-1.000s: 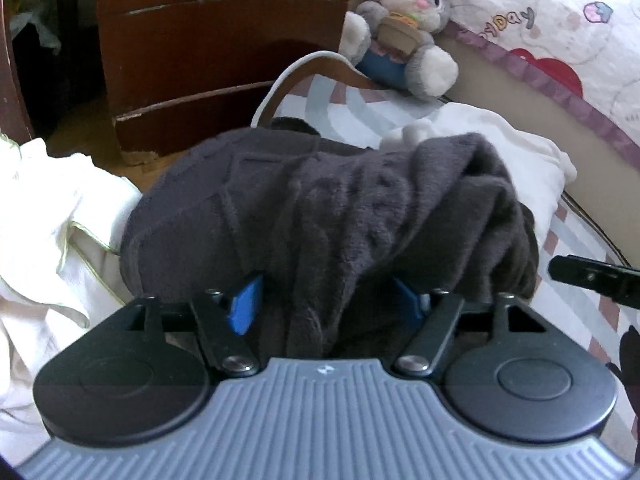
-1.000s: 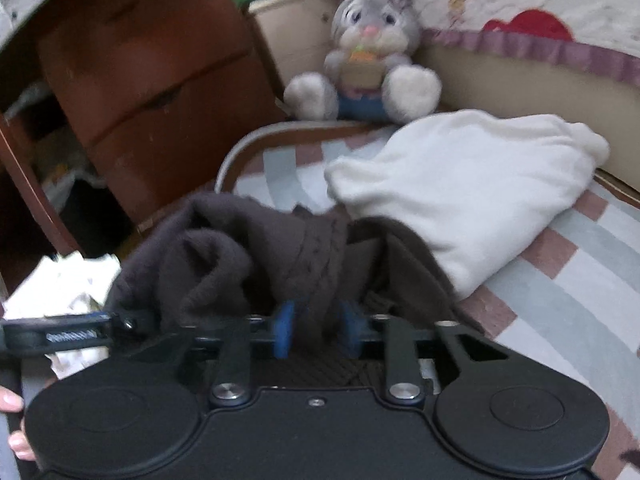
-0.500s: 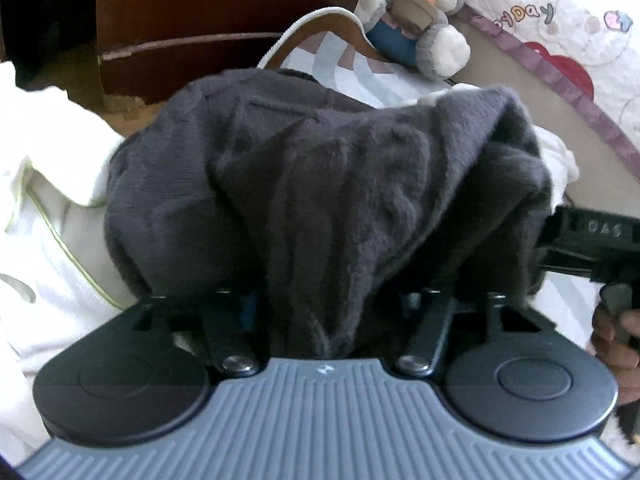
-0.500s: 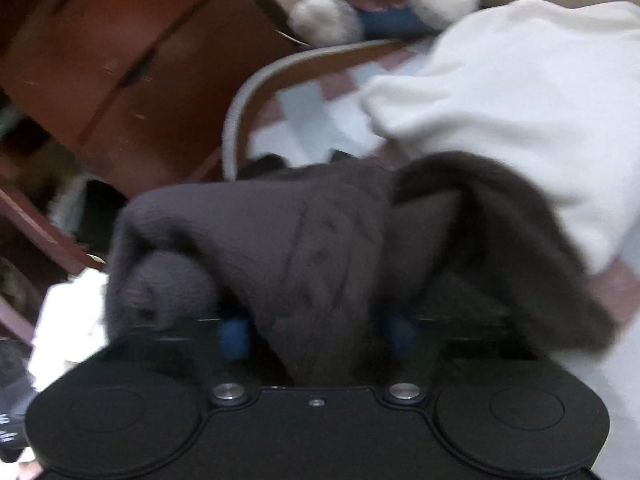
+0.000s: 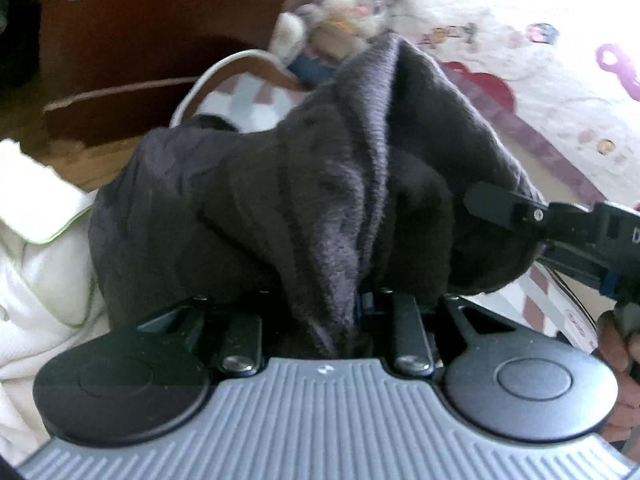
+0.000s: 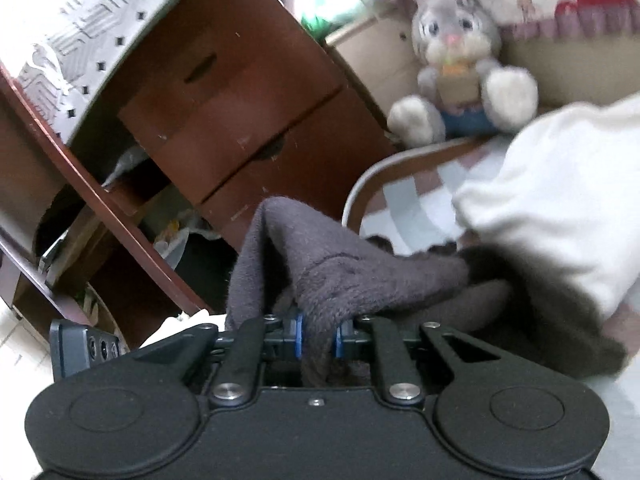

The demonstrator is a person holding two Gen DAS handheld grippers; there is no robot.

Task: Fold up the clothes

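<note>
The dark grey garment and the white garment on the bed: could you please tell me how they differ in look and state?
The dark grey garment is fuzzy, bunched and lifted, pinched by the left gripper and the right gripper. The white garment is pale and smooth-looking, lying on the striped bed cover with no gripper on it. Both are soft clothes near the plush rabbit.

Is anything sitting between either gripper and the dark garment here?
Nothing visible. The left gripper and the right gripper each have the dark fleece garment bunched directly between their fingers, so both are already clamped on it.
</note>
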